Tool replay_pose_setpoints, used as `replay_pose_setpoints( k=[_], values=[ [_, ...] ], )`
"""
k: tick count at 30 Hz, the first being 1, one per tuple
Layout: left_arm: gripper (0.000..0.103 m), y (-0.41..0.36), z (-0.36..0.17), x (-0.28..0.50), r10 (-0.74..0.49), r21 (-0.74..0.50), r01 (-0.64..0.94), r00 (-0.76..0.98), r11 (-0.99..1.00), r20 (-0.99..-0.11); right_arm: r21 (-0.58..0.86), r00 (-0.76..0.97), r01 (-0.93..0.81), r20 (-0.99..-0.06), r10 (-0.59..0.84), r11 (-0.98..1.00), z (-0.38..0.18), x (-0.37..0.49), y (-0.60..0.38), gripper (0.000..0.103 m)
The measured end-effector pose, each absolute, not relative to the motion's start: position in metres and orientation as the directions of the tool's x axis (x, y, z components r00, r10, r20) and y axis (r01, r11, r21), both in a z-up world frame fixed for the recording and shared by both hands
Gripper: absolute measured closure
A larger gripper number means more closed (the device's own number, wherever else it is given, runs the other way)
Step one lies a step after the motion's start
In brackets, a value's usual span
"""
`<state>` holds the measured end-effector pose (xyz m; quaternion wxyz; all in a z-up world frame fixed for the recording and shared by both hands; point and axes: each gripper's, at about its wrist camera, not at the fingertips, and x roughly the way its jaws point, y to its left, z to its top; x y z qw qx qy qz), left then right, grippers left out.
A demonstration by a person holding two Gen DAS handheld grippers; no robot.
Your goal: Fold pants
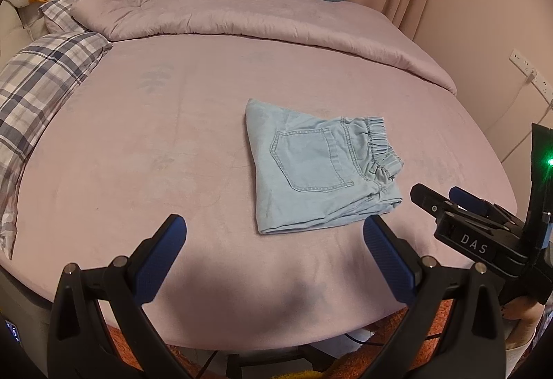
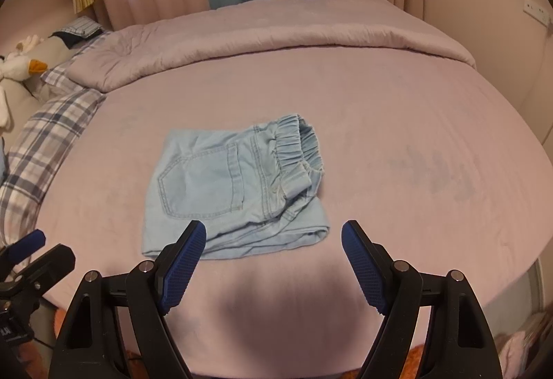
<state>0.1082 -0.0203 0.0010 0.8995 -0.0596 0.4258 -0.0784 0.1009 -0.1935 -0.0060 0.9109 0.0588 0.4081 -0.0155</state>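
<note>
Light-blue denim pants (image 2: pixel 235 185) lie folded into a compact square on a pink-sheeted bed (image 2: pixel 397 123), back pocket up. The left gripper (image 1: pixel 274 230) and right gripper (image 2: pixel 273 235) hover at the bed's near edge, jaws released and empty, apparently clear of the fabric.

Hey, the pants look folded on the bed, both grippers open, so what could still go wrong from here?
1. The pants are a loose stack: the elastic waistband bulges up and the layered edges near it are uneven, so the fold might spring open.
2. The right gripper has one fingertip over the pants' near edge; moving off carelessly could snag and drag a layer.
3. The left gripper sits close to the same near edge too.
</note>
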Motion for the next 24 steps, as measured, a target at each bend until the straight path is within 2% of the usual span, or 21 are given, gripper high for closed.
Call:
replay_pose_setpoints(
  k=[24],
  values=[
    [0.001,-0.0237,-0.0052,0.1102,-0.190,-0.171,0.089,0.605,0.981,-0.773,0.089,0.648,0.087,-0.761,0.011,0.992,-0.0115,0.1053,-0.1884,0.022]
  ],
)
